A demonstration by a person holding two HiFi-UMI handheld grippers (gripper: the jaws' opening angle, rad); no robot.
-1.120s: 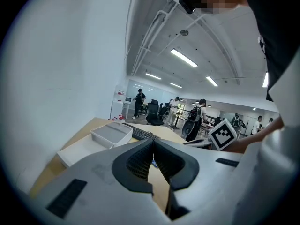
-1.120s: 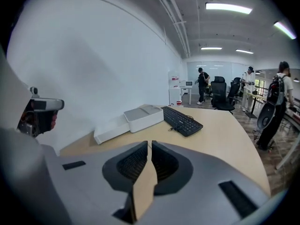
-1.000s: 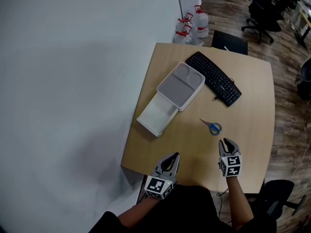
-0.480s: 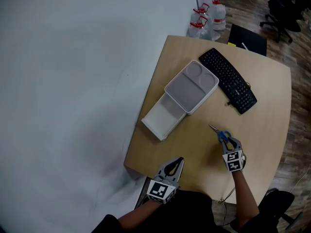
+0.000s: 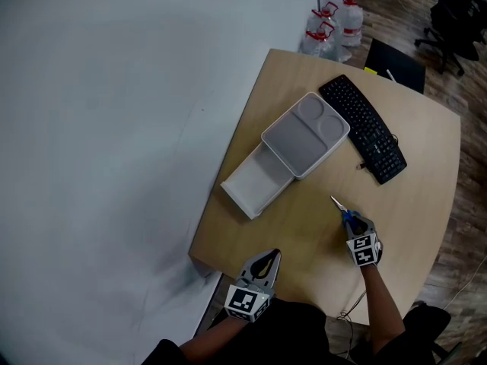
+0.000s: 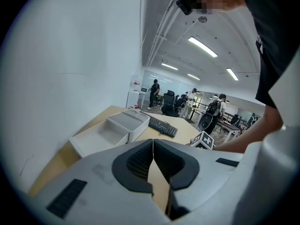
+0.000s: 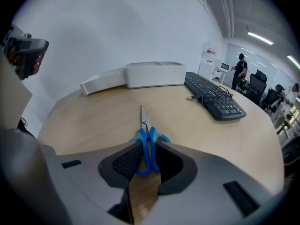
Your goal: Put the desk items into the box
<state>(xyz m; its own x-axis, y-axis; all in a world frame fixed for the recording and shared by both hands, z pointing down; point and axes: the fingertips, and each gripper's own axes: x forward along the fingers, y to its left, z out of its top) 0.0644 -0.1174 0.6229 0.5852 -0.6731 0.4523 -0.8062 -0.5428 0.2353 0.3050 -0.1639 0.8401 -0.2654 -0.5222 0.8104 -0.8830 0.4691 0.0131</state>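
Note:
Blue-handled scissors (image 5: 338, 206) lie on the wooden desk (image 5: 411, 196), blades pointing toward the box. My right gripper (image 5: 351, 220) is over the handles, and its jaws are closing. In the right gripper view the blue handles (image 7: 144, 144) sit between the pads, which touch them on both sides. The white box (image 5: 304, 135) stands at the desk's far left with its drawer (image 5: 255, 181) pulled out and empty. My left gripper (image 5: 268, 257) hovers at the near desk edge, and its jaws are shut with nothing in them (image 6: 153, 156).
A black keyboard (image 5: 361, 128) with a cable lies to the right of the box. Water bottles (image 5: 335, 21) and a black case (image 5: 396, 63) stand on the floor beyond the desk. A white wall runs along the left. Office chairs and people (image 6: 215, 109) are far off.
My right gripper moved forward over the scissors until the handles came between its jaws. The left gripper stayed at the near edge.

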